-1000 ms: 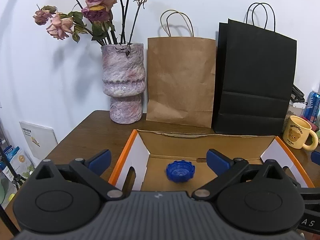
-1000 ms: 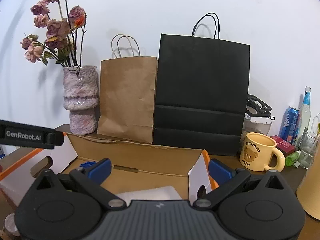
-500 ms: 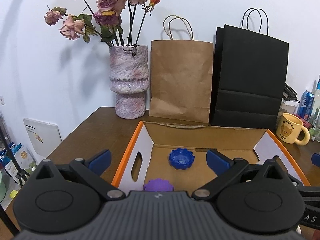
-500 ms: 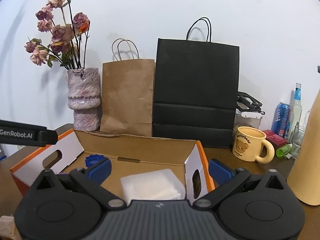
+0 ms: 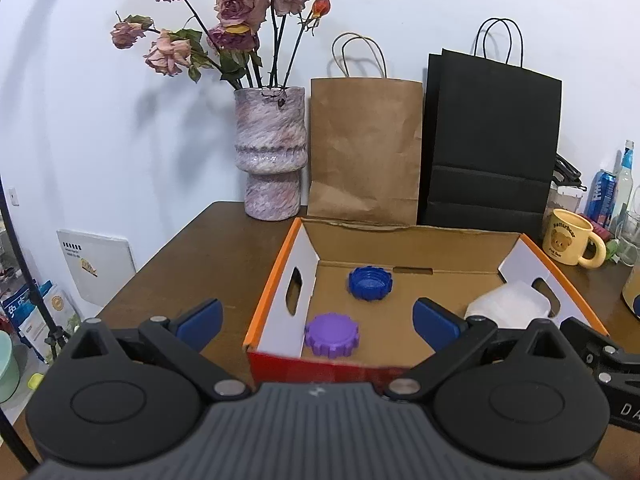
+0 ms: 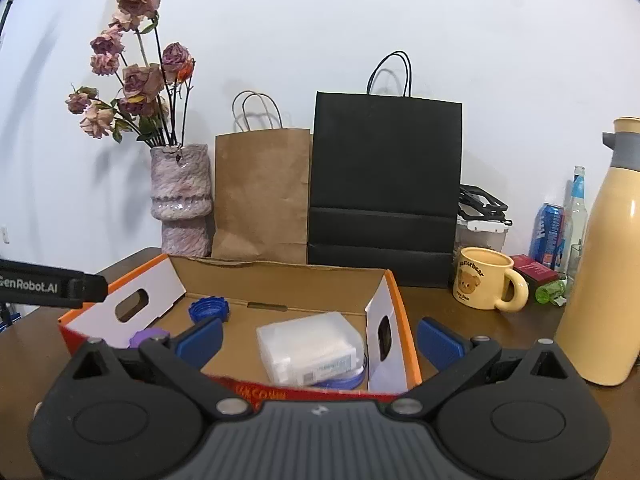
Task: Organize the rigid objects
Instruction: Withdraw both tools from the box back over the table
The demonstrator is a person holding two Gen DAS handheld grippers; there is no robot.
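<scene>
An open cardboard box (image 5: 404, 236) with orange edges sits on the brown table. In it lie a blue ridged cap (image 5: 370, 283), a purple ridged cap (image 5: 331, 335) and a clear plastic case (image 5: 508, 310). The right wrist view shows the box (image 6: 280, 276), the blue cap (image 6: 209, 309), the purple cap (image 6: 148, 336) and the case (image 6: 310, 346), which rests on a blue ring. My left gripper (image 5: 318, 322) is open and empty, in front of the box. My right gripper (image 6: 320, 336) is open and empty, in front of the box's right half.
A vase of dried roses (image 5: 272, 152), a brown paper bag (image 5: 366, 148) and a black paper bag (image 5: 490, 148) stand behind the box. A yellow bear mug (image 6: 484, 283), a tall cream flask (image 6: 604, 264), cans and bottles (image 6: 550, 232) stand to the right.
Both grippers have pulled back and risen from the box, so its front wall, the purple cap and the plastic case now show. Both stay open.
</scene>
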